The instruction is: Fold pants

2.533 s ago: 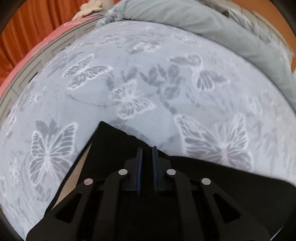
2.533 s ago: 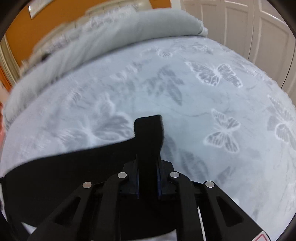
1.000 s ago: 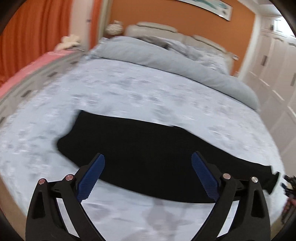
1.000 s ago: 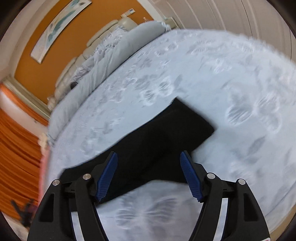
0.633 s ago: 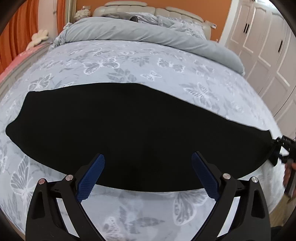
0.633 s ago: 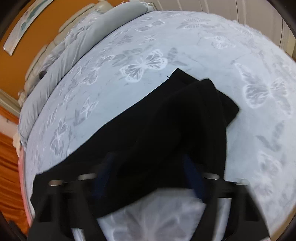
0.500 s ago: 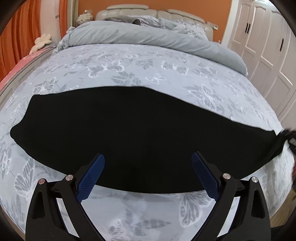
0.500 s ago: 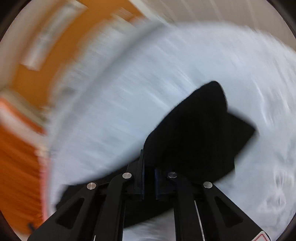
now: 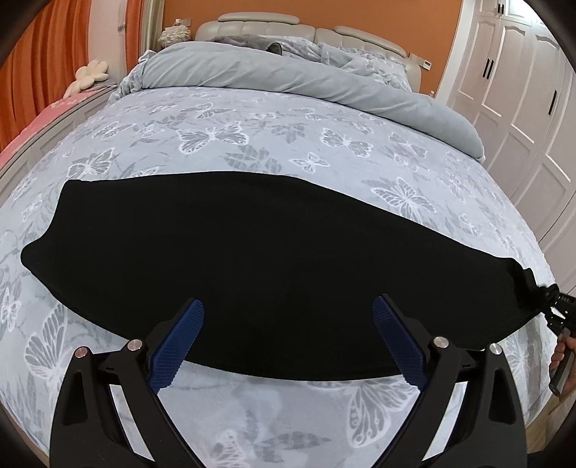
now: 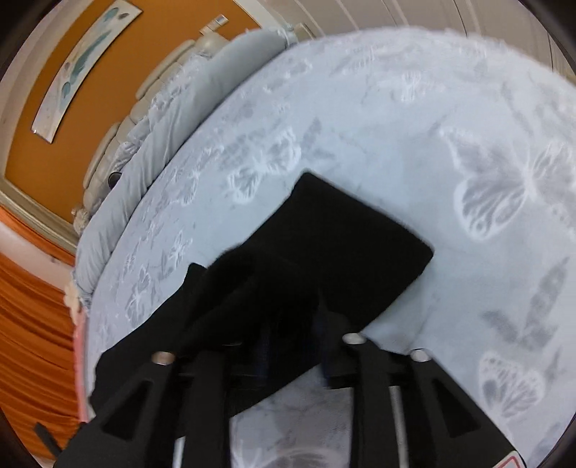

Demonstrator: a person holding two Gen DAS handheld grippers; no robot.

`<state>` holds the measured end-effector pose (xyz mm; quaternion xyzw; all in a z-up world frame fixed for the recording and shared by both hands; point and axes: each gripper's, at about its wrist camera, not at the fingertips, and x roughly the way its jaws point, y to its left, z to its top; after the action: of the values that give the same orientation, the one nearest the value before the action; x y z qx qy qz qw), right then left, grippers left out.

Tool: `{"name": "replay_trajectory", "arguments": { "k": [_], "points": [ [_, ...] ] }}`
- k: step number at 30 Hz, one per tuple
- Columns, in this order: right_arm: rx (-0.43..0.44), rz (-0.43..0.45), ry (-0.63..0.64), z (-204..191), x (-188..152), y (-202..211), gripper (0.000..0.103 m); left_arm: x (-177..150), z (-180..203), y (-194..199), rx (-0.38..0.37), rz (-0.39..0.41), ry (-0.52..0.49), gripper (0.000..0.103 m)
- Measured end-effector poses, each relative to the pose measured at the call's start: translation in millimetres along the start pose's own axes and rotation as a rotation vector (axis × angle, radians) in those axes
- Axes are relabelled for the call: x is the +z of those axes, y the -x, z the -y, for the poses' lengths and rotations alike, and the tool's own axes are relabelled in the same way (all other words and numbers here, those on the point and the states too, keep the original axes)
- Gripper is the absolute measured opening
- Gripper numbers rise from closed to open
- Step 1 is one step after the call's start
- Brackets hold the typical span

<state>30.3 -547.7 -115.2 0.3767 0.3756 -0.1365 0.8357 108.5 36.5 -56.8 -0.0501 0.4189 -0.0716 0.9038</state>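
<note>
Black pants (image 9: 252, 259) lie flat across the butterfly-print bed, stretched from left to right. My left gripper (image 9: 288, 342) hovers wide open over their near edge, its blue pads (image 9: 180, 338) apart with nothing pressed between them. At the far right end of the pants my right gripper (image 9: 556, 309) shows with a hand behind it. In the blurred right wrist view the leg end (image 10: 352, 244) lies on the bed, and a bunched fold of it sits between the fingers of my right gripper (image 10: 291, 324). Its jaws are opening and stand partly apart.
A rolled grey duvet (image 9: 288, 79) and the headboard (image 9: 288, 28) fill the far end of the bed. White wardrobe doors (image 9: 522, 108) stand on the right. An orange curtain (image 9: 43, 54) and a pink-topped ledge (image 9: 54, 108) run along the left. Bare bedspread (image 9: 252, 414) lies below the pants.
The right gripper was shut on the leg end half a second ago; now its jaws have parted and it sits lower. The left gripper sank towards the pants, then held still, open throughout.
</note>
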Motion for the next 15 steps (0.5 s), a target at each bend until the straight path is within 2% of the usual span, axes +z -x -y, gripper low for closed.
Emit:
{"name": "replay_trajectory", "arguments": {
  "k": [1, 3, 5, 6, 7, 8, 10, 11, 12, 15],
  "points": [
    [-0.019, 0.009, 0.011, -3.3, -2.6, 2.2, 0.049, -0.5, 0.9, -1.5, 0.002, -0.003, -0.003, 0.093],
    [-0.094, 0.046, 0.082, -17.7, -2.1, 4.1, 0.057, -2.2, 2.9, -4.1, 0.005, -0.010, -0.010, 0.093],
    [-0.106, 0.071, 0.181, -34.4, -0.5, 3.5, 0.056, -3.9, 5.6, -5.9, 0.009, -0.016, -0.019, 0.093],
    [-0.059, 0.076, 0.208, -34.7, 4.9, 5.3, 0.040, -4.2, 6.6, -6.6, 0.011, -0.017, -0.022, 0.093],
    [-0.034, 0.075, 0.186, -28.1, 12.8, 8.7, 0.014, -3.8, 7.1, -6.9, 0.012, -0.017, -0.024, 0.093],
    [-0.017, 0.073, 0.105, -16.8, 20.5, 8.8, 0.006, -3.5, 7.5, -7.3, 0.012, -0.017, -0.024, 0.093],
    [0.026, 0.070, -0.112, 19.4, 27.0, 10.8, 0.007, -3.4, 7.7, -8.1, 0.015, -0.016, -0.023, 0.093],
    [0.030, 0.048, -0.215, 38.3, 25.9, 7.9, 0.008, -3.1, 7.9, -8.7, 0.017, -0.016, -0.022, 0.093],
    [0.007, 0.024, -0.261, 49.9, 22.6, 6.1, 0.011, -2.7, 7.9, -9.4, 0.017, -0.017, -0.021, 0.093],
    [-0.034, 0.048, -0.215, 41.4, 21.0, 12.0, 0.017, -1.3, 6.4, -9.9, 0.025, -0.017, -0.014, 0.093]
  ]
}}
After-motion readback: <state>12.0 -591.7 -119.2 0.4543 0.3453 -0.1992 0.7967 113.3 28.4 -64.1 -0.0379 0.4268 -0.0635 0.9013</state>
